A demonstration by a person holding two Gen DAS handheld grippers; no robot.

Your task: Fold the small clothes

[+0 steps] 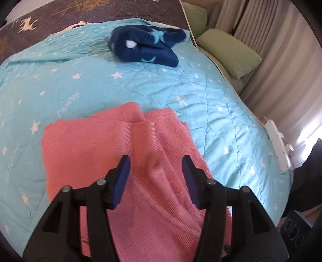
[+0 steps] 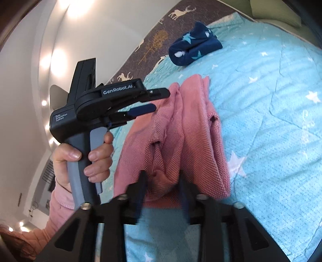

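A pink knitted garment (image 1: 104,145) lies partly folded on the turquoise star quilt (image 1: 201,96). My left gripper (image 1: 156,171) hovers over its near part, open, with nothing pinched between its blue pads. In the right wrist view the same pink garment (image 2: 187,131) lies bunched in long folds. My right gripper (image 2: 162,181) straddles a fold at its near end; the blurred fingers stand apart and do not press it. The left gripper (image 2: 161,99), held by a hand (image 2: 90,153), is at the garment's left edge, open.
A folded navy garment with light stars (image 1: 145,46) (image 2: 193,46) rests at the far end of the quilt. A brown deer-print blanket (image 1: 60,16) lies beyond it. Green pillows (image 1: 227,52), curtains (image 1: 277,60) and a white power strip (image 1: 278,147) line the right side.
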